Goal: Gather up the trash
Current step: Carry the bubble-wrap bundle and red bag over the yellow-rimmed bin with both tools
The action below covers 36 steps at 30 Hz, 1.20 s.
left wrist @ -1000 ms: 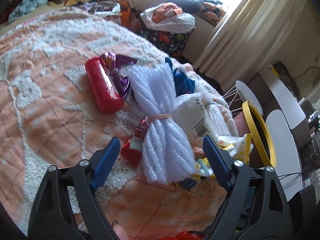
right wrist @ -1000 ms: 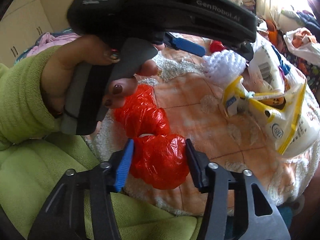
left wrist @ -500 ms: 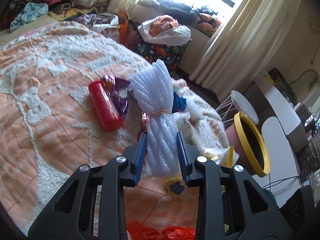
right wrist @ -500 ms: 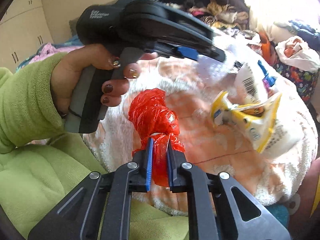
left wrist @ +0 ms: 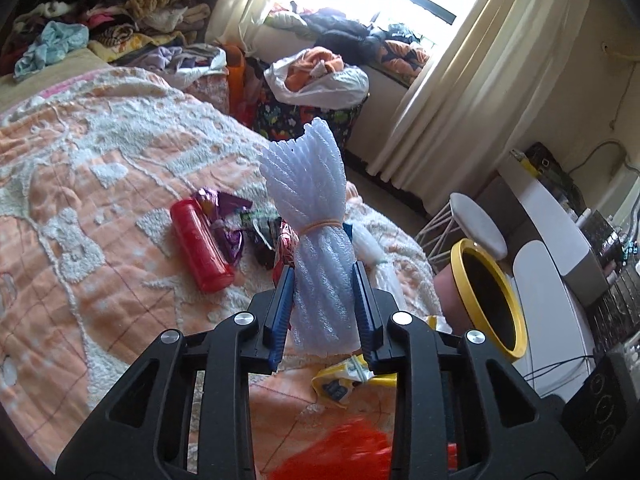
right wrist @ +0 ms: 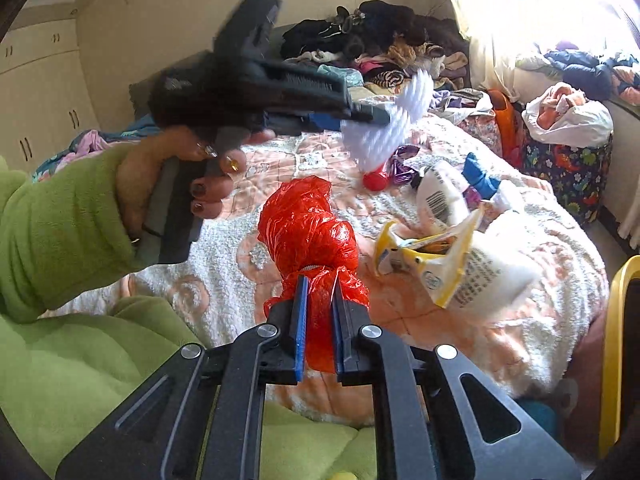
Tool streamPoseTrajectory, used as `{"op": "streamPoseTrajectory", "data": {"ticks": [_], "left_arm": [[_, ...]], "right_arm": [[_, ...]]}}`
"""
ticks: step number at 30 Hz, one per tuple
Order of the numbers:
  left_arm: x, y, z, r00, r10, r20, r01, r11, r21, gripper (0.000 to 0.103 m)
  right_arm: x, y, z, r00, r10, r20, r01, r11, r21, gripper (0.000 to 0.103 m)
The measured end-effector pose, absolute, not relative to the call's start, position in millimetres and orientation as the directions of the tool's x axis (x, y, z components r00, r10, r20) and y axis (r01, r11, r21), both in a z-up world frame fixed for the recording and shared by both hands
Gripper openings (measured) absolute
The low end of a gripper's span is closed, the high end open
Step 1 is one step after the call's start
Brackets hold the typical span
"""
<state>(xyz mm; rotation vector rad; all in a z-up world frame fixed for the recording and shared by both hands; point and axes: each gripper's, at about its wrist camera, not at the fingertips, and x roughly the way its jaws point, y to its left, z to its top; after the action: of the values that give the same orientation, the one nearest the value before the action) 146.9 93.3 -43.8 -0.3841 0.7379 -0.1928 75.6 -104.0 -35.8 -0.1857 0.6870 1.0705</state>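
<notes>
My left gripper (left wrist: 322,276) is shut on a white foam-net bundle (left wrist: 316,216) tied with a rubber band, held clear above the bed. In the right wrist view that left gripper (right wrist: 370,116) shows from the side with the foam bundle (right wrist: 384,128) in it. My right gripper (right wrist: 320,284) is shut on a knotted red plastic bag (right wrist: 308,224), lifted off the bedspread. A red cylinder (left wrist: 200,248), purple wrappers (left wrist: 228,220) and a yellow-and-white packet (right wrist: 452,268) lie on the bed. A yellow-rimmed bin (left wrist: 486,292) stands beside the bed at right.
The orange-and-white bedspread (left wrist: 80,200) fills the left. Piled clothes (left wrist: 100,28) lie at the far end, with a floral bag (left wrist: 312,120) of laundry under the window. A white stool (left wrist: 476,224) and white desk (left wrist: 548,232) stand beyond the bin. A green sleeve (right wrist: 56,224) holds the left gripper.
Both grippers closed, the left on the foam bundle and the right on the red bag, then lifted them off the bed. The right one also swung toward the bin side.
</notes>
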Motion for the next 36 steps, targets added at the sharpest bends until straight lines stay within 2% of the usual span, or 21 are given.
{"op": "streamPoseTrajectory", "data": {"ticks": [7,13,18,28,29,32,36], "left_arm": [[151,92,-70,0.695,-0.268,-0.667,0.000,0.928,-0.372,0.027],[148,75,-74,0.691,-0.185,-0.699,0.002,0.967,-0.254,0.037],[139,64,-77,0.692,-0.120,-0.712,-0.002,0.986,-0.168,0.037],[143,45,-95,0.641,-0.091,-0.762,0.006,0.994,-0.113,0.037],[144,44,-97,0.639,-0.081,-0.765,0.001,0.995,-0.104,0.036],[151,43,-105,0.617,-0.056,-0.785,-0.010,0.997,-0.079,0.021],[149,42,-99,0.636,-0.051,-0.770,-0.014,0.997,-0.077,0.015]], "right_arm": [[97,-159,-24,0.398,0.743,-0.538,-0.775,0.586,0.235,0.010],[113,-190,-12,0.483,0.733,-0.479,-0.711,0.647,0.274,0.010],[124,-210,-6,0.524,0.727,-0.443,-0.676,0.672,0.303,0.010],[139,-240,-1,0.606,0.693,-0.390,-0.610,0.720,0.330,0.010],[139,-242,0,0.613,0.689,-0.387,-0.605,0.724,0.331,0.010],[143,-254,0,0.640,0.672,-0.372,-0.581,0.740,0.339,0.010],[147,-270,0,0.671,0.652,-0.353,-0.548,0.757,0.355,0.010]]}}
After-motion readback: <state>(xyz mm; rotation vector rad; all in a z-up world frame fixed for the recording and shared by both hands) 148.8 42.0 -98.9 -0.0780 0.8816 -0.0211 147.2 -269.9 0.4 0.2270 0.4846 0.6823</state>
